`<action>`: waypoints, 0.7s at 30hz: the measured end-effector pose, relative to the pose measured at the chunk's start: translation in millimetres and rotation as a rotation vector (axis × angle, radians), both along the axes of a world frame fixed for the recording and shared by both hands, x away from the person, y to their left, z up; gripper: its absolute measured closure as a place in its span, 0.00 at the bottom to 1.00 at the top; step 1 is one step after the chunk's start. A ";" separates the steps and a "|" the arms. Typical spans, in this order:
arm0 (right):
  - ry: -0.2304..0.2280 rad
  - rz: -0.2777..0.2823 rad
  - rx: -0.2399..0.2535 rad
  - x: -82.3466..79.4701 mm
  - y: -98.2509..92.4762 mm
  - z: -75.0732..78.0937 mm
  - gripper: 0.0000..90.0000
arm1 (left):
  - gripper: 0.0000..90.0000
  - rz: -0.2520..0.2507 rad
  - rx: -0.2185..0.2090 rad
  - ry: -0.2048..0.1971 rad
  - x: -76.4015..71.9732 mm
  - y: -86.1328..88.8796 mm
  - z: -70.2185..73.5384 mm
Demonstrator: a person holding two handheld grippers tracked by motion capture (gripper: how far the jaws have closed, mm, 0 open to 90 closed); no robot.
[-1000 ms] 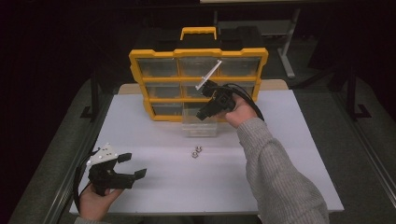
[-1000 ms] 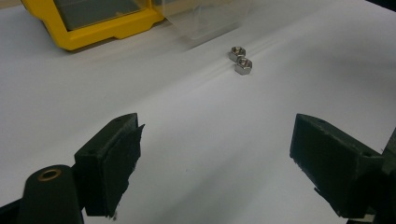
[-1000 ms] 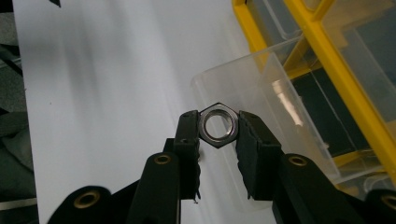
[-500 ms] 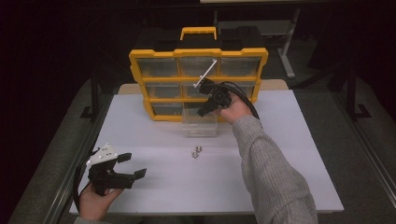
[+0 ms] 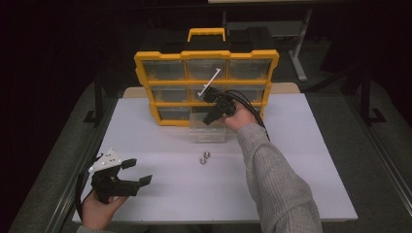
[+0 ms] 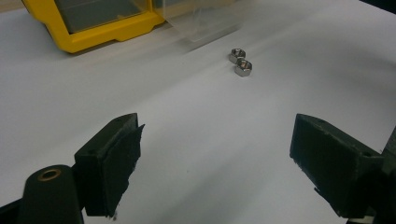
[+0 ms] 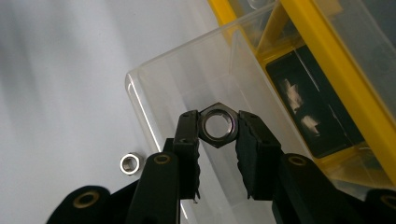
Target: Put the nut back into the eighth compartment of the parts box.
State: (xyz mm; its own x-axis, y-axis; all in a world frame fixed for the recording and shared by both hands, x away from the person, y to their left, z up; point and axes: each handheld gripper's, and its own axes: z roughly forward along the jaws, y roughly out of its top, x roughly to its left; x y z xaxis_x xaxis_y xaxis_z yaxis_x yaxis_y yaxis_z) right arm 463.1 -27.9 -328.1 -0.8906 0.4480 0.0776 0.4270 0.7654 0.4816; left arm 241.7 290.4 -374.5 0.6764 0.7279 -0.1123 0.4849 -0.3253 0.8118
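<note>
Lower now: clamped nut (image 7: 217,126), bore camera-facing.

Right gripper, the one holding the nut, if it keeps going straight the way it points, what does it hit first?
Most likely the clear drawer. The right gripper holds a nut right over the drawer's open mouth, so the nut would probably meet the drawer's inside first. How far off that is I can't tell.

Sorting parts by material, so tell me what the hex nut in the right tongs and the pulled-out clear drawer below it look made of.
Silvery hexagonal nut: likely steel, bright and smooth; it gleams, with sharp-cut flats. Clear pulled-out drawer: probably hard plastic, glossy; the white table shows through its thin, straight walls.
</note>
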 end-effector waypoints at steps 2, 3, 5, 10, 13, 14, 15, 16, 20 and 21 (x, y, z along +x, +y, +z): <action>0.002 -0.001 -0.005 0.6 0.5 -2.5 0.77 | 0.18 0.002 -0.003 0.000 0.0 -0.1 -0.2; -0.001 -0.002 -0.003 1.0 0.3 -3.7 0.77 | 0.18 0.001 -0.002 0.001 0.1 -0.1 -0.2; 0.002 -0.009 0.000 1.7 -0.6 -6.1 0.77 | 0.18 0.000 -0.002 0.000 0.0 -0.2 -0.2; 0.007 -0.018 -0.001 3.7 -2.9 -10.1 0.77 | 0.18 0.000 -0.001 0.000 -0.1 0.0 -0.1; 0.010 -0.024 0.000 4.5 -4.2 -11.5 0.77 | 0.18 0.002 -0.003 0.000 0.0 0.1 -0.2; 0.010 -0.024 0.000 4.5 -4.2 -11.5 0.77 | 0.18 0.002 -0.003 0.000 0.0 0.1 -0.2; 0.010 -0.026 -0.003 4.6 -4.4 -11.6 0.77 | 0.18 0.001 -0.004 0.000 -0.2 0.0 0.0; 0.010 -0.025 -0.001 4.7 -4.5 -11.5 0.77 | 0.18 0.001 -0.005 -0.002 -0.3 -0.1 0.0; 0.006 -0.027 0.000 4.3 -4.5 -10.6 0.77 | 0.18 -0.001 -0.002 -0.001 -0.3 -0.1 0.1; 0.006 -0.027 -0.001 4.4 -4.7 -10.5 0.77 | 0.18 0.001 -0.003 -0.002 -0.4 0.0 0.2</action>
State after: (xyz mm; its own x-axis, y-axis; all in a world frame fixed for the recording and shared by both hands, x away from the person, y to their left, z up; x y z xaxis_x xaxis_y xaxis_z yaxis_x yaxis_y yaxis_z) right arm 467.5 -32.6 -338.6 -0.8779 0.4716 0.0824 0.4500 0.7541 0.4784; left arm 241.2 290.4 -374.3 0.6763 0.7279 -0.1134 0.4834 -0.3223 0.8139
